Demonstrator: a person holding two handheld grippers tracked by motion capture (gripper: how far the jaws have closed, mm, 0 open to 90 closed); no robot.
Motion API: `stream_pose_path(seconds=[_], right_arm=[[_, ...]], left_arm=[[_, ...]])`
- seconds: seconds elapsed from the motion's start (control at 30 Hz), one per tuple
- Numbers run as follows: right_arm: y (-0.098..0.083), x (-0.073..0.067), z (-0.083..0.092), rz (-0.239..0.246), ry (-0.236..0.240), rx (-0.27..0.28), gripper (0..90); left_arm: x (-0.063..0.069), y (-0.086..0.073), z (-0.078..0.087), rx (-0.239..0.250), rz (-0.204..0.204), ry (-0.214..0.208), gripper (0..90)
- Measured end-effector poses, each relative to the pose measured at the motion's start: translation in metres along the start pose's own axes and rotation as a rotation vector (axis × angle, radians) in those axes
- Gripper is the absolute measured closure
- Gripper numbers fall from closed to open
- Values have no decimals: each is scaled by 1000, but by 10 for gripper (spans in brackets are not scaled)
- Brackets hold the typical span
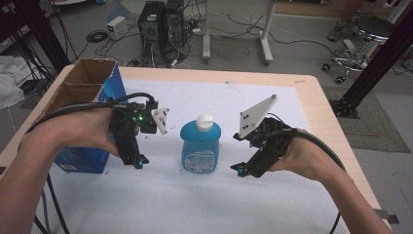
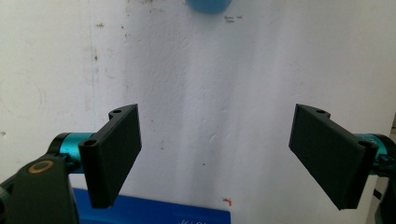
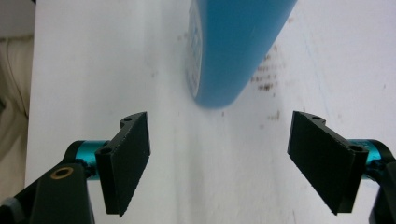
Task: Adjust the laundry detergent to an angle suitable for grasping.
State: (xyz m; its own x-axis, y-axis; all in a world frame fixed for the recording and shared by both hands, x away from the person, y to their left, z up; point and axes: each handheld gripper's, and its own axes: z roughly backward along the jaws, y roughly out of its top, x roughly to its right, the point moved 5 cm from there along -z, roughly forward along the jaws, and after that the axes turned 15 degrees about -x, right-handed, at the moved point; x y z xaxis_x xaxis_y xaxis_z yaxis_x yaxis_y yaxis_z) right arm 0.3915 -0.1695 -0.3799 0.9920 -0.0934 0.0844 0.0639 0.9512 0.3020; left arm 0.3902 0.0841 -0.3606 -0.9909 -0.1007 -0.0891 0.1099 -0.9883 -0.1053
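A blue bottle point(image 1: 200, 146) with a white cap stands upright on the white mat in the middle of the table. To its left my left gripper point(image 1: 140, 162) hangs open, pointing down at the mat; its jaws point(image 2: 217, 158) stand wide with nothing between them. The bottle's base point(image 2: 208, 4) shows at the top edge of the left gripper view. On the bottle's right my right gripper point(image 1: 237, 169) is open too and clear of it. In the right gripper view the jaws point(image 3: 219, 161) are apart and the bottle point(image 3: 233, 46) stands just beyond them, untouched.
An open cardboard box point(image 1: 83, 97) with blue sides stands at the table's left, under my left forearm; its blue edge point(image 2: 154, 212) shows below the left jaws. The white mat point(image 1: 195, 200) covers most of the wooden table point(image 1: 331, 122).
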Motion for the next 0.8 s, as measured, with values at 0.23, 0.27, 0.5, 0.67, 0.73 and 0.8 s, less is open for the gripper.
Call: stream_pose_path(seconds=[0.23,0.27,0.5,0.67,0.73,0.8], right_arm=[[-17,-9,1,6,-12,-99,203],[-18,-11,1,12,-17,-114,203],[-27,-20,2,36,-51,-189,122],[-32,-25,3,48,-43,-229,122],[-33,-27,3,53,-44,-252,122],[-35,-29,1,65,-44,-283,122]], left_arm=[[1,4,0,-5,-2,-1,170],[1,4,0,-6,-4,-1,170],[1,8,2,-5,-11,-1,170],[1,10,2,-8,-14,-2,170],[0,10,2,-10,-15,-4,170],[0,11,2,-11,-16,-2,170]])
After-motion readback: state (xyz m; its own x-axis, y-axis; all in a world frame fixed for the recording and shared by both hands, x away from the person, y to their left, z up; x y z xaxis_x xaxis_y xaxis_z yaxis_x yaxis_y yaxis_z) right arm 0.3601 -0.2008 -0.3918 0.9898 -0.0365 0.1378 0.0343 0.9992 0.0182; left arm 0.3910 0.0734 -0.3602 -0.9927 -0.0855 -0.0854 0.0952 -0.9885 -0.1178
